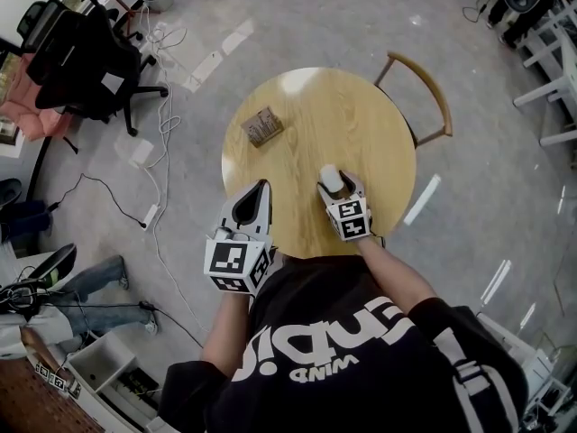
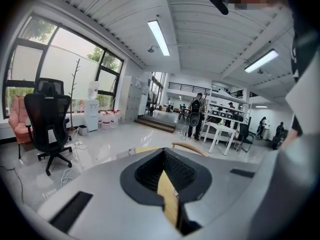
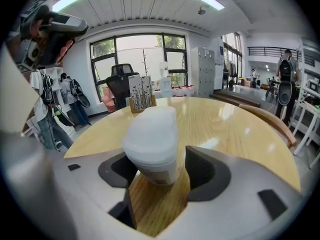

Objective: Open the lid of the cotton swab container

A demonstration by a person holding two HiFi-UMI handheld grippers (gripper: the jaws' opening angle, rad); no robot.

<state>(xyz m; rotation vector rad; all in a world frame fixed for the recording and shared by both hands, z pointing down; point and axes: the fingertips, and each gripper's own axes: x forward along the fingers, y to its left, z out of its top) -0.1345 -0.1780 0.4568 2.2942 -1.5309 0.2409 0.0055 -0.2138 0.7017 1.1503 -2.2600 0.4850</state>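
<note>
From the head view, you are keeping your left hand-held gripper (image 1: 257, 197) beside the right hand-held gripper (image 1: 335, 188) over the desk (image 1: 306, 115).

In the left gripper view, its jaws are pressing together, empty.

In the right gripper view, jaws are standing spread around the cotton swab container (image 3: 152, 144). Its lid (image 3: 150, 126) is on, so the opening is all left.

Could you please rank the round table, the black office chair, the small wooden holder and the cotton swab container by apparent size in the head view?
Largest to smallest:
1. round wooden table
2. black office chair
3. small wooden holder
4. cotton swab container, with only its top showing
</note>
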